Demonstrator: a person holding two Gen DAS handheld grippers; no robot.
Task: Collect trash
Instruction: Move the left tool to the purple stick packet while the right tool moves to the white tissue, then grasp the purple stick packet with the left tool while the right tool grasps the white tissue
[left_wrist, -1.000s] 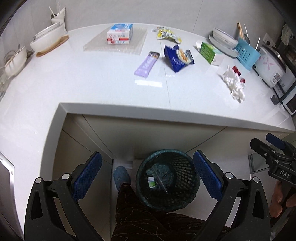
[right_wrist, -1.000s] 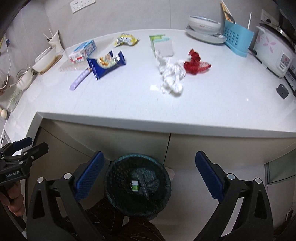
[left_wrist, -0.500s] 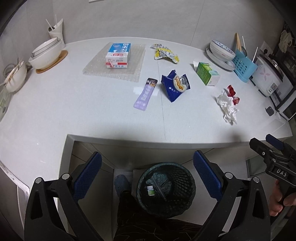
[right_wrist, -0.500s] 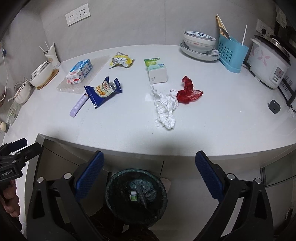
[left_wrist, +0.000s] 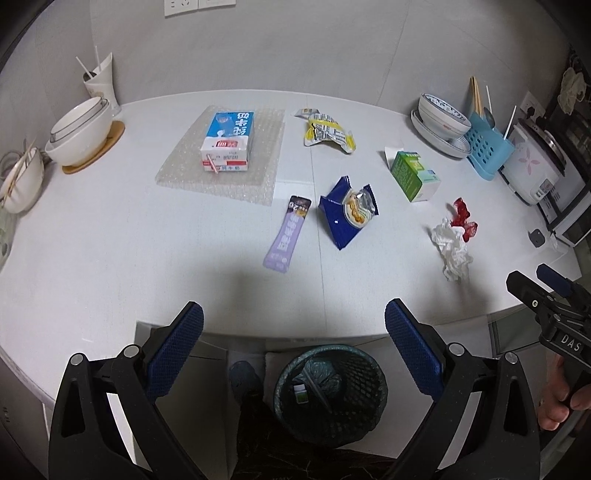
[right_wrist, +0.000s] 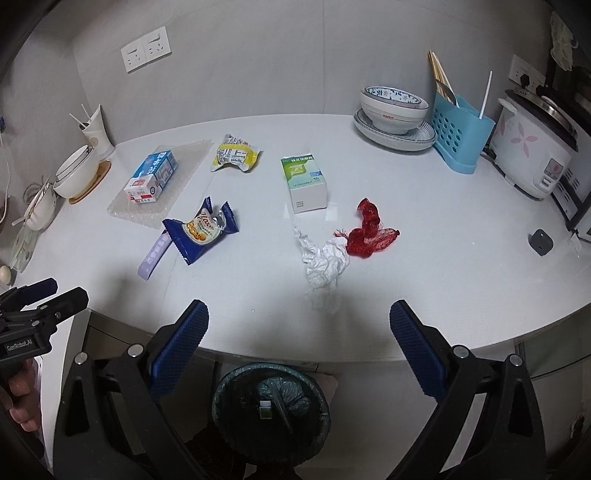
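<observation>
Seven pieces of litter lie scattered on the broad white counter (left_wrist: 110, 236), well apart from one another, which suggests each calls for its own pick. Directly below the counter's front edge stands the dark mesh waste basket (left_wrist: 330, 391), placed so a released item falls straight in; it already holds a few scraps, though what they are is hard to tell.

By size, the litter runs from the blue-and-white milk carton (left_wrist: 227, 142) resting on a clear bubble-wrap sheet (left_wrist: 221, 155), to the green-and-white cardboard box (right_wrist: 304, 184), the dark blue snack wrapper (right_wrist: 201, 230), the crumpled yellow foil packet (right_wrist: 234, 157), the crumpled white tissue (right_wrist: 323, 264) touching the red net scrap (right_wrist: 369, 234), and the slim purple sachet (left_wrist: 288, 234).

Dishes and a blue plastic utensil rack (right_wrist: 460, 134) sit back against the wall, likely not trash.

Both the left gripper (left_wrist: 293, 354) and the right gripper (right_wrist: 299, 354) hang above the counter's near edge with jaws spread wide, holding and touching nothing, each facing the litter on its own side.
</observation>
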